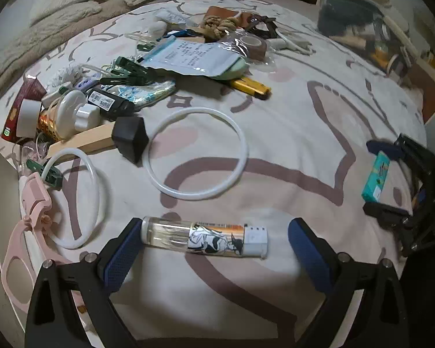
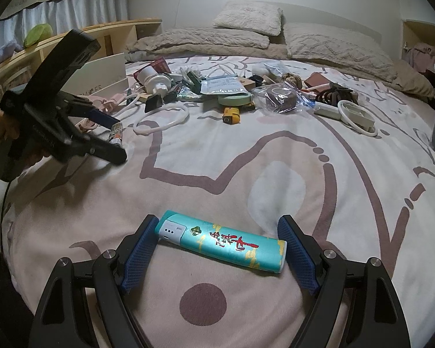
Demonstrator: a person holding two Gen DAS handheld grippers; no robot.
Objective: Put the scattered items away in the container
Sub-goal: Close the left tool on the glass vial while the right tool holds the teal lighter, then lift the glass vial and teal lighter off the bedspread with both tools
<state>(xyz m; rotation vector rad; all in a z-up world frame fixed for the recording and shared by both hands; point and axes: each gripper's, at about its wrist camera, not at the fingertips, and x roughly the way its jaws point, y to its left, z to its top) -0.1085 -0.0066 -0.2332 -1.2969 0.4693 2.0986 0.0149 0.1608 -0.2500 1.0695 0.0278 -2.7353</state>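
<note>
While each wide-open hand-held gripper (image 1: 214, 249) (image 2: 217, 249) grips nothing, a lighter (image 1: 204, 240) (image 2: 221, 242) lies between its fingers.

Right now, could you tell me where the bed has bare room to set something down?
Free: the bedspread between the teal lighter and the white ring, and right of the yellow lighter. Crowded: the pile around the printed pouch, back towards the pillows.

On the bed (image 2: 275, 159), each lighter lies crosswise between the fingers of a claw: one (image 1: 204, 240) in the left claw (image 1: 214, 249), another (image 2: 221, 242) in the right claw (image 2: 220, 252). A ring (image 1: 195, 153) lies behind the left lighter, before the heap of clutter (image 2: 217, 87). Pillows (image 2: 319, 40) line the head edge.
</note>
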